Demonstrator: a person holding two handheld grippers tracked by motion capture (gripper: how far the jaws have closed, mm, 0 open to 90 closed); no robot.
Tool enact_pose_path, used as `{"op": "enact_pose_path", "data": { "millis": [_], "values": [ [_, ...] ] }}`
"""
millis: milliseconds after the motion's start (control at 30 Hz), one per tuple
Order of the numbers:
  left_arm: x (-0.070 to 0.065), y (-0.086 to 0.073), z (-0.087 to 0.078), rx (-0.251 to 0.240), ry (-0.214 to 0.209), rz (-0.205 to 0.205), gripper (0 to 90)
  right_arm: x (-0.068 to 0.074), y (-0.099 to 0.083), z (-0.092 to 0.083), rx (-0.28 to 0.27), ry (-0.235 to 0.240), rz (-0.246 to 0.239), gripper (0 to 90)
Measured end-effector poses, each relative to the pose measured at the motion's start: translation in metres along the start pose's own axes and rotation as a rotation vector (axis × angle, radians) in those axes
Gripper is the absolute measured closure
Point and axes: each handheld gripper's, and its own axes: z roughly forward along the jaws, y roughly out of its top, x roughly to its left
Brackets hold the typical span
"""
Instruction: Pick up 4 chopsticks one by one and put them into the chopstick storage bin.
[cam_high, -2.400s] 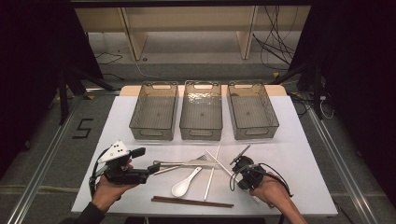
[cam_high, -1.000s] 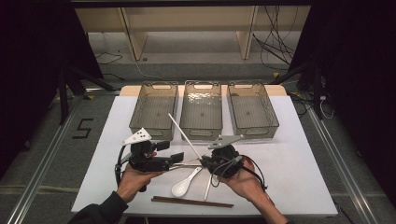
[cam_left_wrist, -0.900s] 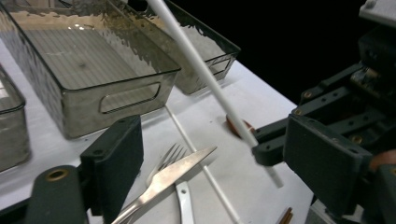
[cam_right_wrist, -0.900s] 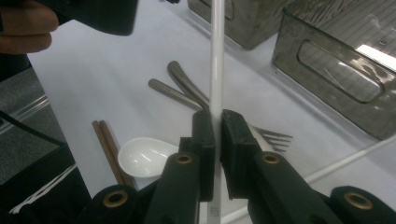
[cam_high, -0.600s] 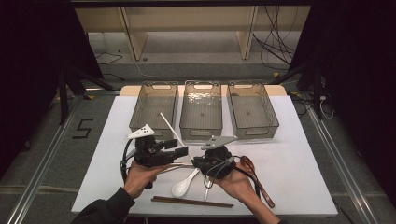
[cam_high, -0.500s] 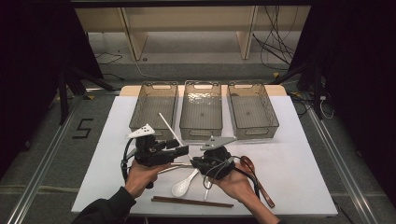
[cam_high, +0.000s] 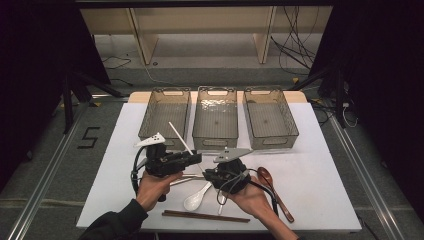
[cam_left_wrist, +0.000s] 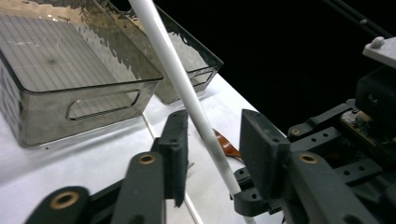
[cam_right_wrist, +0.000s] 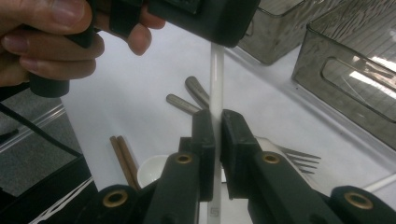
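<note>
My right gripper (cam_right_wrist: 216, 123) is shut on a long white stick (cam_right_wrist: 216, 74) near its lower end and holds it tilted up off the table. In the high view the white stick (cam_high: 181, 138) rises to the upper left from my right gripper (cam_high: 207, 174). My left gripper (cam_left_wrist: 214, 135) has the same white stick (cam_left_wrist: 187, 93) between its jaws. They have just been closing, but a gap still shows on both sides. My left gripper (cam_high: 196, 159) sits just left of the right one.
Three clear bins (cam_high: 216, 120) stand in a row at the back. On the white table (cam_high: 320, 165) lie a white spoon (cam_high: 196, 198), a brown wooden spoon (cam_high: 274, 191), brown chopsticks (cam_high: 205, 216), metal handles (cam_right_wrist: 187, 99) and a fork (cam_right_wrist: 299, 156).
Both hands have come together at the table's middle. The right gripper has lifted the white stick off the table, and the left gripper has moved right to bring its jaws around it.
</note>
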Motion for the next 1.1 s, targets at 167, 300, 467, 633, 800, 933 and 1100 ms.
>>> {"op": "enact_pose_path", "data": {
  "millis": [167,300,467,633,800,933,1100],
  "values": [
    [0.000,0.000,0.000,0.003,-0.003,-0.001,71.7,0.001,-0.001,0.002,0.001,0.010,0.000,84.8],
    [0.002,0.000,-0.001,0.003,-0.029,-0.027,77.3,0.002,-0.001,0.001,-0.013,0.012,0.006,84.8],
    [-0.001,0.002,-0.002,0.004,-0.066,-0.038,82.1,0.002,-0.002,0.002,-0.020,0.017,0.008,84.2],
    [-0.004,0.006,-0.004,0.024,-0.031,0.023,83.9,-0.001,-0.002,0.000,-0.030,0.029,0.023,73.1],
    [0.002,0.013,-0.012,0.022,0.025,0.044,84.0,-0.009,-0.004,-0.010,-0.029,0.035,0.053,55.8],
    [0.011,0.019,-0.019,0.012,0.052,0.028,83.9,-0.016,-0.007,-0.014,0.009,0.002,0.063,47.4],
    [0.019,0.027,-0.027,0.006,0.095,0.029,83.9,-0.022,-0.014,-0.014,0.068,-0.071,0.096,38.5]
  ]
}}
